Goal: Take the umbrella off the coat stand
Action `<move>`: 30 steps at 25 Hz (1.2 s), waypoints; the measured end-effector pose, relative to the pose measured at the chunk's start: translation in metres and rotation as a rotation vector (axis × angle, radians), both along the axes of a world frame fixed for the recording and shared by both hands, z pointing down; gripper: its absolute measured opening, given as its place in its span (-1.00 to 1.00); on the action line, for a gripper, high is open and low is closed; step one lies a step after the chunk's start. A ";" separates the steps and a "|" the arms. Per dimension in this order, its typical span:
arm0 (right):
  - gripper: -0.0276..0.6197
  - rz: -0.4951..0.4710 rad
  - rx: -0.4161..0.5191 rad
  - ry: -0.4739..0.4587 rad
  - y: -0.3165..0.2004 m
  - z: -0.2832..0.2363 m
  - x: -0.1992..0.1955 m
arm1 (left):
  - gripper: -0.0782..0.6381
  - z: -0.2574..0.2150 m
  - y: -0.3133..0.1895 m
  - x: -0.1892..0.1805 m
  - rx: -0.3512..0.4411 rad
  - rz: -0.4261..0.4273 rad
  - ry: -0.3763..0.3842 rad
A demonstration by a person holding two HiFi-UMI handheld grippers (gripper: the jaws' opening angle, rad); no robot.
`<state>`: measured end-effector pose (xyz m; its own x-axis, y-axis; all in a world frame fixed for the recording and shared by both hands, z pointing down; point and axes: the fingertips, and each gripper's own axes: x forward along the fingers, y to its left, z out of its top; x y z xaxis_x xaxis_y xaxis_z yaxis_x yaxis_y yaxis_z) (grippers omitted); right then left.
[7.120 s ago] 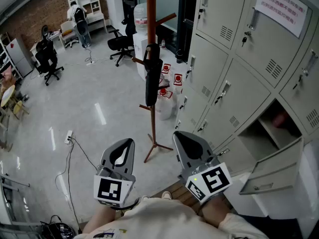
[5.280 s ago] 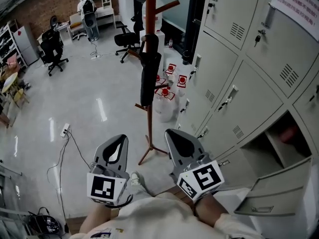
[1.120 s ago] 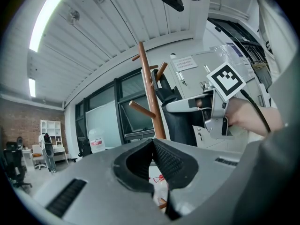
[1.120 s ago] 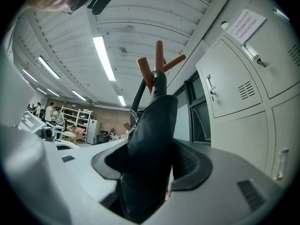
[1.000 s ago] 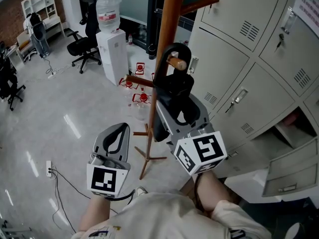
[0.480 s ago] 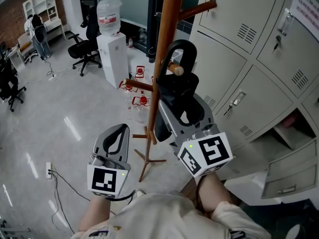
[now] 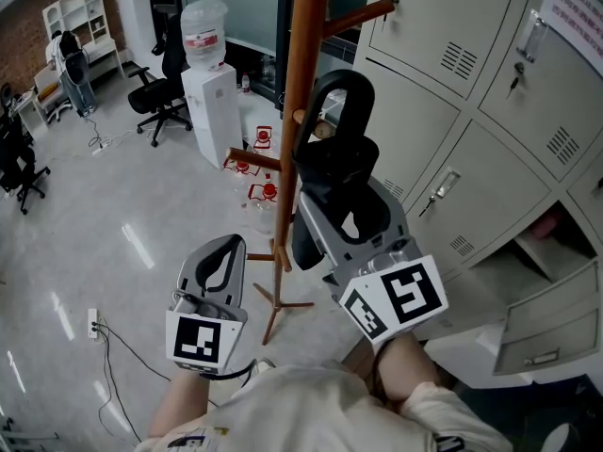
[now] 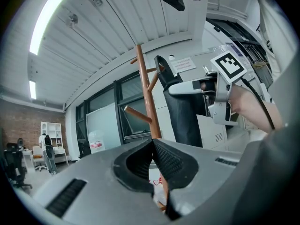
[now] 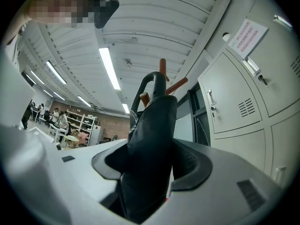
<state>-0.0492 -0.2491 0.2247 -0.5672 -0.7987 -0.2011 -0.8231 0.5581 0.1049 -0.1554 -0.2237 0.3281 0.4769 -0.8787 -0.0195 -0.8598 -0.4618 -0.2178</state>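
A folded black umbrella (image 7: 332, 163) hangs by its hooked handle (image 7: 341, 85) at the wooden coat stand (image 7: 301, 55). The hook arches over a short peg (image 7: 300, 118), with a gap between them. My right gripper (image 7: 344, 196) is shut on the umbrella's folded canopy just below the handle. In the right gripper view the dark fabric (image 9: 152, 125) fills the space between the jaws. My left gripper (image 7: 219, 264) stays low at the left, shut and empty. Its view shows the stand (image 8: 146, 107) and the umbrella (image 8: 180, 121) ahead.
Grey lockers (image 7: 490, 111) line the right side, one with its door (image 7: 551, 323) hanging open. A water dispenser (image 7: 212, 83), office chairs (image 7: 155, 88) and red-capped bottles (image 7: 259, 188) stand behind the stand. A cable (image 7: 104, 332) lies on the floor at the left.
My right gripper has risen with the umbrella, and the hook now stands higher over the peg. The left gripper has stayed put.
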 end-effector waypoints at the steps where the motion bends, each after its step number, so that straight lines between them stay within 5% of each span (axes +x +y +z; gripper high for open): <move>1: -0.12 -0.001 0.003 -0.002 0.002 -0.001 0.002 | -0.76 0.000 0.000 0.002 -0.001 0.002 -0.001; 11: -0.12 0.008 0.015 -0.048 0.010 -0.011 0.024 | -0.76 -0.001 0.000 0.021 0.003 0.042 -0.024; 30: -0.12 0.219 0.029 -0.033 0.034 -0.015 0.127 | -0.76 -0.040 -0.013 0.099 0.063 0.195 -0.005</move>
<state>0.0778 -0.2152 0.2094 -0.3732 -0.8957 -0.2419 -0.9277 0.3624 0.0892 -0.0566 -0.2366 0.2878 0.6380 -0.7669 -0.0688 -0.7544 -0.6046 -0.2556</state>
